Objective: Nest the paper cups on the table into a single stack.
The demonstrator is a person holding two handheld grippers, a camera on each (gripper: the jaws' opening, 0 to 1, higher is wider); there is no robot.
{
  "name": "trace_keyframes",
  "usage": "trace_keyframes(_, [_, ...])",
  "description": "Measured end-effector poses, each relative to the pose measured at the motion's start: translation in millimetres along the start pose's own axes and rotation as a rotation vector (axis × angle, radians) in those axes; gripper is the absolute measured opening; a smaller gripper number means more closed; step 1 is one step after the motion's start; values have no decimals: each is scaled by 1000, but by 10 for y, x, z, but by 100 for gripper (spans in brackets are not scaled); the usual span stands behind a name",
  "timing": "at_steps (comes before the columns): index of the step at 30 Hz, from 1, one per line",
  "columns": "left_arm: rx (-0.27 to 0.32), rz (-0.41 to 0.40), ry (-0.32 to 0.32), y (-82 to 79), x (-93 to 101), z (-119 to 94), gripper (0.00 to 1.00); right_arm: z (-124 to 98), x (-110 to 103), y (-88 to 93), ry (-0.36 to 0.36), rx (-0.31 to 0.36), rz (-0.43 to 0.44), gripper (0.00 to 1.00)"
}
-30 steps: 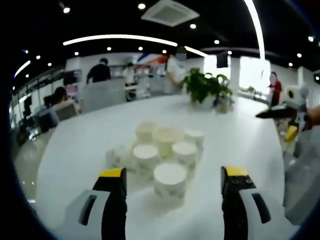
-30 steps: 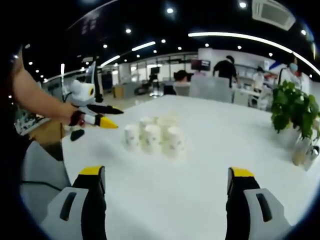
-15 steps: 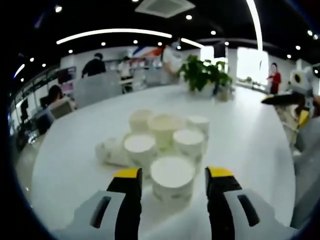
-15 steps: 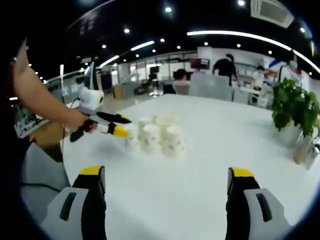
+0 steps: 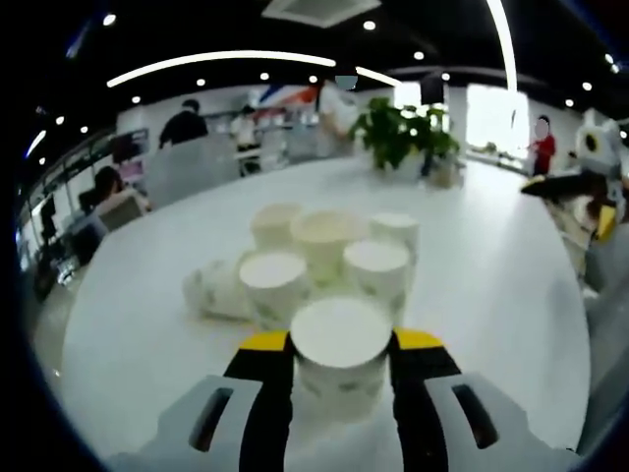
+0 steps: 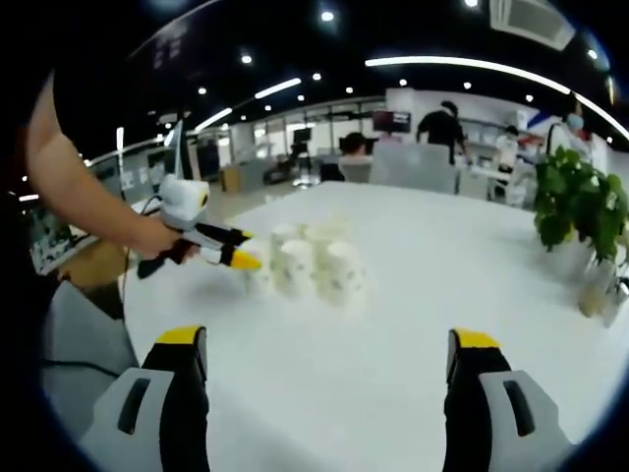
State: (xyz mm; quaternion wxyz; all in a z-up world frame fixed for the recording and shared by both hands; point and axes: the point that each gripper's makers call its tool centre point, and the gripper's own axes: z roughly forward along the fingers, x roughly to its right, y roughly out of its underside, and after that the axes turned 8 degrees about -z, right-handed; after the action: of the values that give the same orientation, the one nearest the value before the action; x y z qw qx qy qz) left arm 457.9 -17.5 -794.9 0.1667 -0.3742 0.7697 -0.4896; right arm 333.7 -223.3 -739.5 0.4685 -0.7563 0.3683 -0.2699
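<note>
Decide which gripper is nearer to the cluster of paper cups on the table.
Left. The left gripper has its jaws either side of the nearest cup; the right gripper hangs open, well back from the cluster.

In the left gripper view the nearest paper cup (image 5: 339,356) hides its lower wall between the left claw (image 5: 339,369) tips, and the print on it is blurred. The cup lying on its side (image 5: 214,292) is partly screened. In the right gripper view the far cups (image 6: 313,264) overlap, so their count is unclear.
</note>
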Motion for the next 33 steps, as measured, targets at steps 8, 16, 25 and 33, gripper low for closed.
trace_keyframes(8, [-7,-11,14,24,27,-21,36,10,1,2,-4,0,0,100])
trace_keyframes(16, [-11,-15,18,2,47,-65,36,0,22,-33,-3,6,-3,100])
trace_keyframes(25, [-19,-3,25,-94,78,-140,36,-3,8,-53,-9,15,-5,100])
trace_keyframes(33, [-20,-5,54,-203,114,-207,36,-12,-7,-70,-13,18,-9,100])
